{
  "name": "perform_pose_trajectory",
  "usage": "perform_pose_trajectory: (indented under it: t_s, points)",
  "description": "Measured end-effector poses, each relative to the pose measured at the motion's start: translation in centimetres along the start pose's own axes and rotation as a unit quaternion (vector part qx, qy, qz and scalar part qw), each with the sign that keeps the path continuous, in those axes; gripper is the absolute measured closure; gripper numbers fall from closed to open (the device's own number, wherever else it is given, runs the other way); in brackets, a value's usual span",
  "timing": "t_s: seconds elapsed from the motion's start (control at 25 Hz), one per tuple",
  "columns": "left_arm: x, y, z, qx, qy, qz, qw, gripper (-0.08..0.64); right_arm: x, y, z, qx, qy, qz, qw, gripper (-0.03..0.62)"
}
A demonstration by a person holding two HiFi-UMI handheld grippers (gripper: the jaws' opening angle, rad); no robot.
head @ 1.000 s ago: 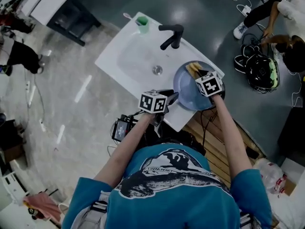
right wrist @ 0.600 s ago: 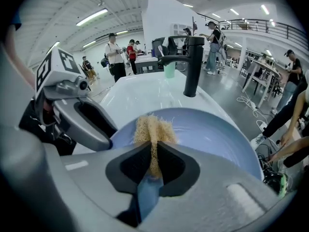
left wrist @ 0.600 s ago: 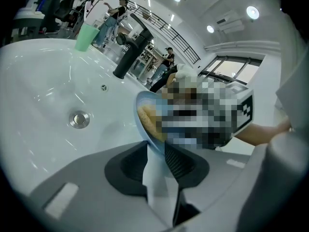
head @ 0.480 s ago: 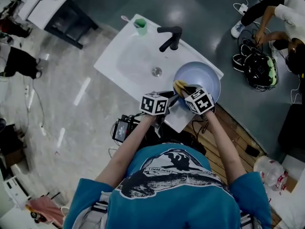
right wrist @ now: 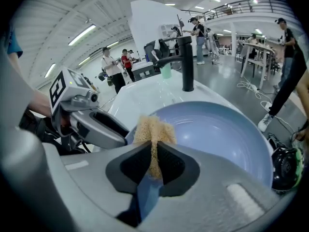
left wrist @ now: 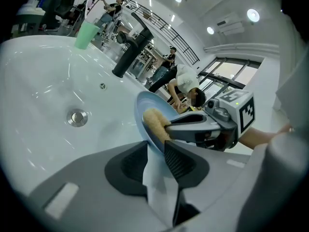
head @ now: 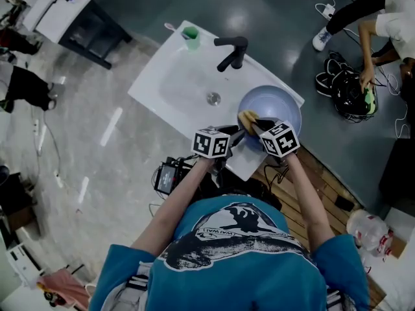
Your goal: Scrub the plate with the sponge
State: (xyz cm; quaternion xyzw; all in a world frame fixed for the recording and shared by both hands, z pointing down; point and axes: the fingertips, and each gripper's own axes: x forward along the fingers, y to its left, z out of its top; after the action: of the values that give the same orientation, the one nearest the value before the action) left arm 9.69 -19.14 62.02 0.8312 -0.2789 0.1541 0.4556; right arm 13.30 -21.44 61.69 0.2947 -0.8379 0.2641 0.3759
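At the far left corner of the white sink [head: 170, 76] stands a green cup [head: 192, 34]. To its right are the drain [head: 214, 97] and the black tap [head: 233, 49].

At the near edge of the sink, the left tool [left wrist: 155, 151] is clamped on the near-left rim of the plate [head: 280, 105], with the rim pinched between its two pads. The plate sits over the right end of the sink, seemingly a little tilted, its face turned toward the right tool [right wrist: 154, 154].

Just right of that grip lies the sponge [right wrist: 153, 128], pressed to the plate's face close by the held rim. The right tool is closed on it and squeezes its middle thin, so the loose yellow end sticks out past the fingertips. The sponge's long axis looks to run along the line the tool points.

The coming move turns on one relation: from the sponge, nearly all of the plate's bare face lies to the far right, away from the left tool. As I judge it, the stroke should go outward, right and far, across the hollow of the plate. It falls to the right hand, which is nearer that face; the left need only hold firm against the push.

Counted: one plate, one sponge, two tools, one cup, one tap, one drain
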Motion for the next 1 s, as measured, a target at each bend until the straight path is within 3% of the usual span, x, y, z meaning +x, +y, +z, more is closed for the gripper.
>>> perform_pose_trajectory:
  t_s: [0.48, 0.64, 0.8, 1.0]
  points:
    - [-0.5, 0.0, -0.2, 0.004, -0.001, 0.004, 1.0, 0.436, -5.5, -12.9, 1.1, 0.036, -0.023, -0.16, 0.986, 0.557]
    - [-0.7, 0.0, 0.3, 0.004, -0.007, 0.008, 0.9999, 0.436, -4.7, -14.3, 0.1, 0.045, -0.003, -0.169, 0.985, 0.555]
    - [-0.9, 0.1, 0.8, 0.007, -0.019, 0.019, 0.9996, 0.446, -4.2, -13.7, -0.9, 0.019, 0.035, -0.191, 0.981, 0.555]
    - [-0.8, 0.0, 0.3, 0.001, -0.017, 0.018, 0.9997, 0.445, -3.6, -10.7, -1.2, 0.026, 0.027, -0.153, 0.988, 0.555]
